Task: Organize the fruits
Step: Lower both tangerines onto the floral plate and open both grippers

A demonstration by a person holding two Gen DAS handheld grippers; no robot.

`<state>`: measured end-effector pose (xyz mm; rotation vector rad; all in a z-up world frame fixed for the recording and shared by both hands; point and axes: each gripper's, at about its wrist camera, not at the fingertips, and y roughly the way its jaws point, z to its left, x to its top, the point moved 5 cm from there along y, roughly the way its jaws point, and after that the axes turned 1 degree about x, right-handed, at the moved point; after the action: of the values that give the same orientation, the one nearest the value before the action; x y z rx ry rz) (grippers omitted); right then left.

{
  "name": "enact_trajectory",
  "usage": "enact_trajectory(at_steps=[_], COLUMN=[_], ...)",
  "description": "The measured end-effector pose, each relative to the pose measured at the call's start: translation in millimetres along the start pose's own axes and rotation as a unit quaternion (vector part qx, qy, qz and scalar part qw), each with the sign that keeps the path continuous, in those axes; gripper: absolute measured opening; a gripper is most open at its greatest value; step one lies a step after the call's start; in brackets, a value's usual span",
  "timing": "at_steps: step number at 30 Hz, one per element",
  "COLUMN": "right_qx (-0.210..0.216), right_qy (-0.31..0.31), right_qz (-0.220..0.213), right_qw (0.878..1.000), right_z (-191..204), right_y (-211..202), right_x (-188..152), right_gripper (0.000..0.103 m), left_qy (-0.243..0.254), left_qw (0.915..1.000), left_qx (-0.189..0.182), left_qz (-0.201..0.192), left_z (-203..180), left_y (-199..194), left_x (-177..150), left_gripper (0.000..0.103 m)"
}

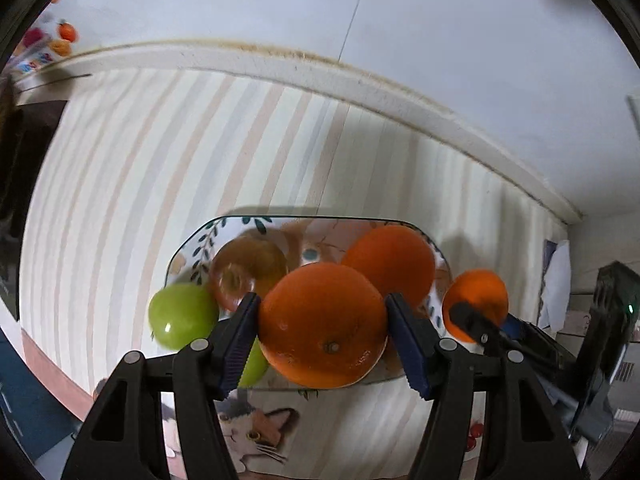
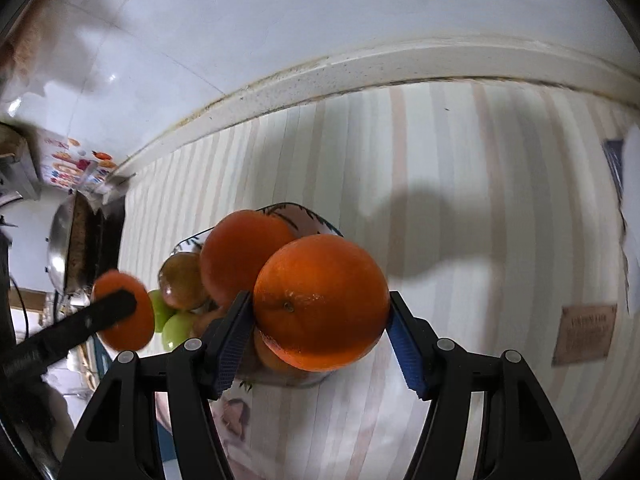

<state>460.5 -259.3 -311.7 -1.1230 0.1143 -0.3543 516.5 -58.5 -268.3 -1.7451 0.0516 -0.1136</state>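
So both tools are loaded up at once. An orange (image 1: 322, 324) is clamped in the left tool (image 1: 320, 334), with the blue pads pressed against it on either side, and it's held just over the near edge of the plate (image 1: 208, 240). A second orange (image 2: 322, 302) is gripped the same way by the right tool (image 2: 320, 330), jaws closed on its sides, and it's held at the right end of the plate; that tool and its fruit can also be spotted from the left wrist view, off to the right.

On the plate, which has a leaf pattern around the rim, a third orange (image 1: 390, 264) is seen at the back right and a brownish apple (image 1: 248, 270) at the back left. A green apple (image 1: 182, 316) is parked at the plate's left edge, and another green one (image 2: 178, 330) is made out next to it from the right wrist view. Something orange is partly hidden under the right tool's fruit, but what exactly can't be told.

Everything is set on a surface covered with a pale striped cloth (image 1: 120, 184), with a cat picture (image 1: 256, 432) printed near the front. A white wall (image 1: 440, 40) is seen behind it.
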Motion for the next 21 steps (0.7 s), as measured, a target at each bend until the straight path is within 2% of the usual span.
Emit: enact_trajectory(at_steps=[6, 9, 15, 17, 21], right_qx=[-0.014, -0.014, -0.017, -0.015, -0.016], right_qy=[-0.001, -0.003, -0.003, 0.001, 0.004], right_qz=[0.022, 0.023, 0.027, 0.028, 0.030], right_qw=[1.000, 1.000, 0.999, 0.999, 0.999], right_z=[0, -2, 7, 5, 3], right_y=[23, 27, 37, 36, 36], right_x=[-1, 0, 2, 4, 6], right_gripper=[0.068, 0.068, 0.072, 0.080, 0.085], left_qy=[0.020, 0.036, 0.024, 0.017, -0.006], left_qw=[0.9986, 0.9979, 0.9984, 0.9986, 0.9991], left_qx=[0.026, 0.043, 0.033, 0.030, 0.016], left_qz=[0.042, 0.033, 0.039, 0.039, 0.038], left_z=[-3, -6, -6, -2, 0], left_y=[31, 33, 34, 35, 34], left_x=[3, 3, 3, 3, 0], left_gripper=[0.062, 0.062, 0.063, 0.067, 0.069])
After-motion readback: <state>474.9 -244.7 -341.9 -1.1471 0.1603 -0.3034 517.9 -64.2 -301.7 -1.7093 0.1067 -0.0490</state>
